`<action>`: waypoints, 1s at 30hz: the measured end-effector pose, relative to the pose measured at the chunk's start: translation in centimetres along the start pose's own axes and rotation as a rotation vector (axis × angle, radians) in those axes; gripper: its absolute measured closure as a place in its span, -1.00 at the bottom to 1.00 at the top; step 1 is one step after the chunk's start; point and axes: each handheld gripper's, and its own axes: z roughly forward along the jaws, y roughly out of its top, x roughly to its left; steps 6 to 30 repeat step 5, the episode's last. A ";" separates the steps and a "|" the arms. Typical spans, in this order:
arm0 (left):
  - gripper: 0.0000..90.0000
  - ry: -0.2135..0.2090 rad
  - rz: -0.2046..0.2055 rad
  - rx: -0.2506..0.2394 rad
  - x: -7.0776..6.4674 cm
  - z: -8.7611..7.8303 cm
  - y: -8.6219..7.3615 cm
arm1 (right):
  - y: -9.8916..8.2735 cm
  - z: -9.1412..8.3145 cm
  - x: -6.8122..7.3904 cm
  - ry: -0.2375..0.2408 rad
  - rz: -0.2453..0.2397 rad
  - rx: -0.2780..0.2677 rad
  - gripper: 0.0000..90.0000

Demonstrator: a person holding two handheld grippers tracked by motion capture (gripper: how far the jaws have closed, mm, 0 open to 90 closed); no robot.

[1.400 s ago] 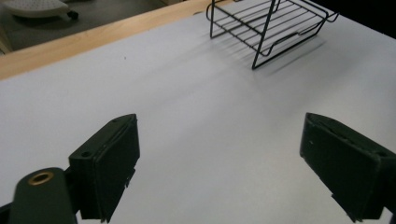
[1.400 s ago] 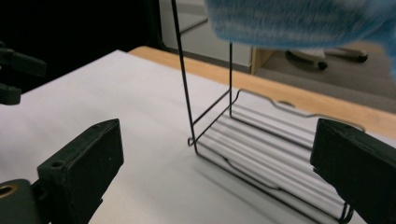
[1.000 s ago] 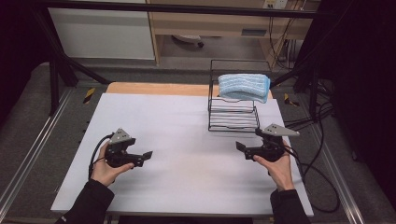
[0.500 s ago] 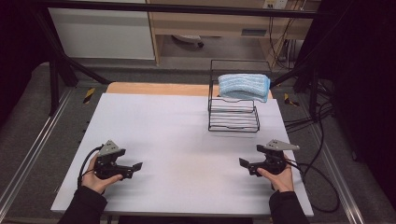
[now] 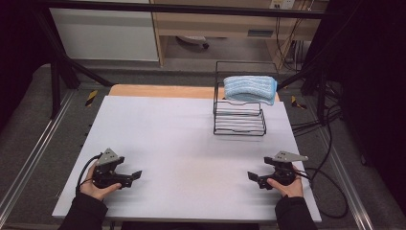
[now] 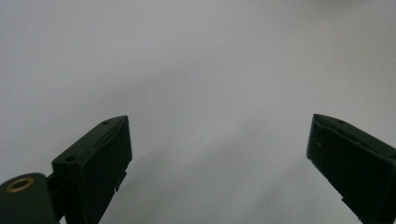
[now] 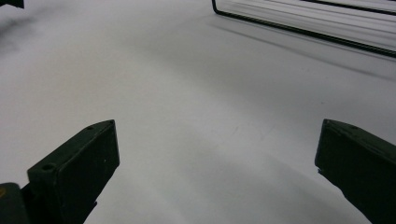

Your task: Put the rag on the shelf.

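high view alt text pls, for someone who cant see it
A person holds the left gripper and right gripper, both open and empty, low over a white table. At the far right, a folded blue cloth rests on a black wire rack.

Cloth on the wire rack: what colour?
Light blue cloth, draped over the black wire rack; high view.

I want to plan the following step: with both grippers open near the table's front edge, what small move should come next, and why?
Probably move the right gripper forward toward the black wire rack, where the folded light-blue cloth lies on top. Its jaws stand wide apart and empty, it is nearer to the rack than the left gripper, and nothing lies between on the white table.
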 end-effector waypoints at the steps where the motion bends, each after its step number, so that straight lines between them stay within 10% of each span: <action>1: -0.85 0.000 0.000 0.000 0.0 0.0 0.0 | 0.0 0.0 0.0 -0.001 -0.001 0.002 -0.99; 30: -0.85 0.004 -0.003 -0.004 0.1 -0.1 -0.1 | 0.0 0.0 0.0 -0.003 -0.004 0.008 -0.99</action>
